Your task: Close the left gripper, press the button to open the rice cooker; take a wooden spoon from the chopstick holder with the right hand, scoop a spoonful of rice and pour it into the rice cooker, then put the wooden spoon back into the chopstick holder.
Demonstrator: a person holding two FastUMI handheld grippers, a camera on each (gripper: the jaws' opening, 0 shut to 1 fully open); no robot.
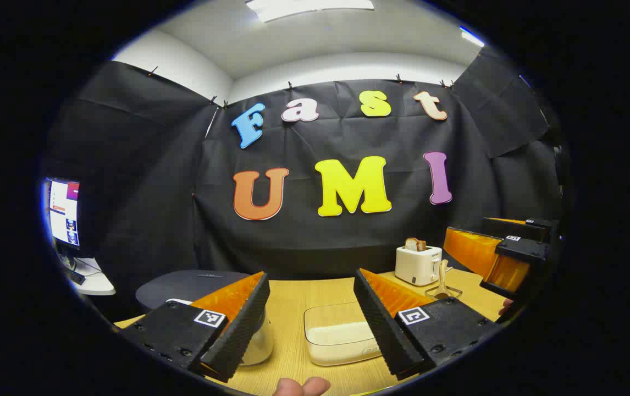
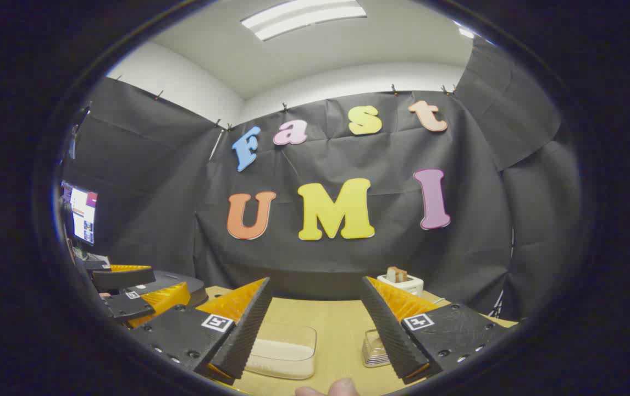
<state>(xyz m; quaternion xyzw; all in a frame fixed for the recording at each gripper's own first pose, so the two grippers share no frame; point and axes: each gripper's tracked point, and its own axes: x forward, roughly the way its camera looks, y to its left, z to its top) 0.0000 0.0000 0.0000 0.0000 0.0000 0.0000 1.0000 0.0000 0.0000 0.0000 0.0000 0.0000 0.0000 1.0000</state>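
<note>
Nearest in the left gripper view: left gripper [image 1: 315,330], fingers spread wide apart with nothing between them, a fingertip of the holding hand [image 1: 301,386] poking in at the bottom edge. Beyond the gap, on the wooden table [image 1: 293,308], a clear rice container [image 1: 340,335] with pale rice lying low inside. Behind the left-hand finger, partly hidden, the rice cooker [image 1: 194,289], dark lid down, pale body showing just below the finger. To the right, just past the right-hand finger, the wooden spoon [image 1: 443,278] standing upright in the chopstick holder [image 1: 443,293], long axis near vertical, handle pointing up; which way the bowl faces too small to tell. Next behind, a white toaster [image 1: 418,264] with bread sticking out of its top. At the right edge, right gripper [image 1: 504,247], also standing open, held above the table.

In the right gripper view: right gripper [image 2: 315,330] open wide and empty, rice container [image 2: 285,349] ahead on the left, chopstick holder [image 2: 376,347] low beside the right-hand finger, toaster [image 2: 400,280] far behind, left gripper [image 2: 128,291] off to the left over the rice cooker [image 2: 180,283]. Farthest left, a lit monitor [image 2: 84,214]
</note>
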